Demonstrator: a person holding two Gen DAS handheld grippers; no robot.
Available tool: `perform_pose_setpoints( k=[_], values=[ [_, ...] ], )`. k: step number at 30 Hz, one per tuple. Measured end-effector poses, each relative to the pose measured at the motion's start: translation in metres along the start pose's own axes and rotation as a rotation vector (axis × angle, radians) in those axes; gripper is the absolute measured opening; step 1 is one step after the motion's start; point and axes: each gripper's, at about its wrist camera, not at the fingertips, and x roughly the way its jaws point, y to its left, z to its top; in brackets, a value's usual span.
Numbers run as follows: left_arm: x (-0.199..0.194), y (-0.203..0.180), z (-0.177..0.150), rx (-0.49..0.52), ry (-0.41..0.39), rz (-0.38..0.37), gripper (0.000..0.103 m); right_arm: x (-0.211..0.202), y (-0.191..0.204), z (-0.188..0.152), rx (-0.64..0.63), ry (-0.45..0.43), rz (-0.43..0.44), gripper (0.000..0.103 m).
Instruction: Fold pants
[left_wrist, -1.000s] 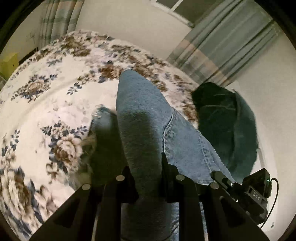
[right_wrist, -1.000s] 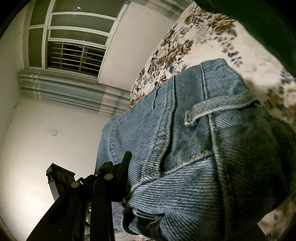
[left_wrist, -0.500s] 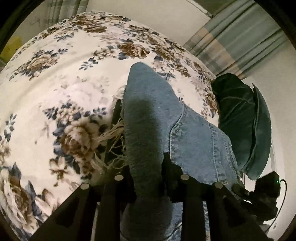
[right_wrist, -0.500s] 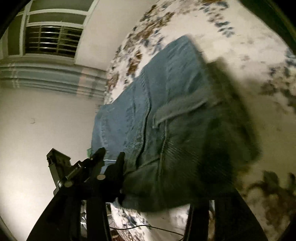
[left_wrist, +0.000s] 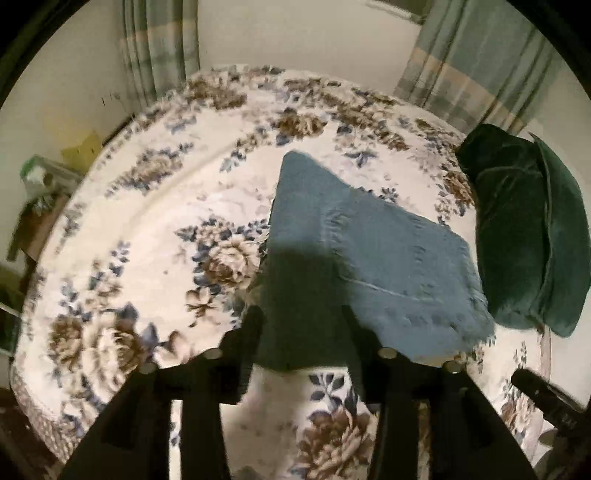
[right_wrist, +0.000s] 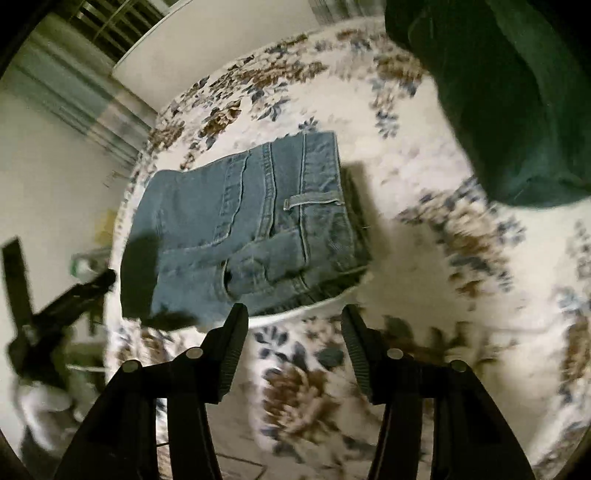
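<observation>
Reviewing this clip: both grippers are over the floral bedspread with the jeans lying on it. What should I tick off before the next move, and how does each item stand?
1. Left gripper open and free of cloth: ok; its fingers stand apart above the folded blue denim jeans.
2. Right gripper open and empty: ok.
3. Jeans lie as a compact folded stack on the white floral bedspread: ok.
4. Fold edges aligned: cannot tell; left view is blurred, and a darker layer shows along one edge in the right view.
5. Dark green cushion apart from the jeans: ok.
</observation>
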Motion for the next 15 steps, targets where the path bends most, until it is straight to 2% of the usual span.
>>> perform_pose_setpoints(
  k=[1,2,3,4,6,10,15],
  values=[
    [-0.017,-0.007,-0.006,0.017,-0.019,0.023,0.048,-0.015,0.005,-0.005,-0.029,-0.026,-0.044,0.069],
    [-0.027,-0.012,-0.009,0.027,-0.028,0.035,0.067,-0.025,0.01,-0.01,-0.042,-0.04,-0.057,0.072],
    [-0.04,-0.018,-0.013,0.04,-0.037,0.041,0.084,-0.038,0.014,-0.014,-0.057,-0.06,-0.078,0.081],
    [-0.052,-0.023,-0.018,0.047,-0.046,0.043,0.087,-0.053,0.017,-0.019,-0.071,-0.084,-0.104,0.092],
    [-0.081,-0.032,-0.027,0.055,-0.076,0.051,0.088,-0.078,0.025,-0.028,-0.087,-0.118,-0.128,0.099],
    [-0.129,-0.048,-0.049,0.063,-0.123,0.076,0.092,-0.14,0.039,-0.053,-0.142,-0.218,-0.2,0.1],
    [-0.189,-0.066,-0.08,0.081,-0.195,0.122,0.092,-0.211,0.051,-0.085,-0.192,-0.334,-0.234,0.102]
  ],
)
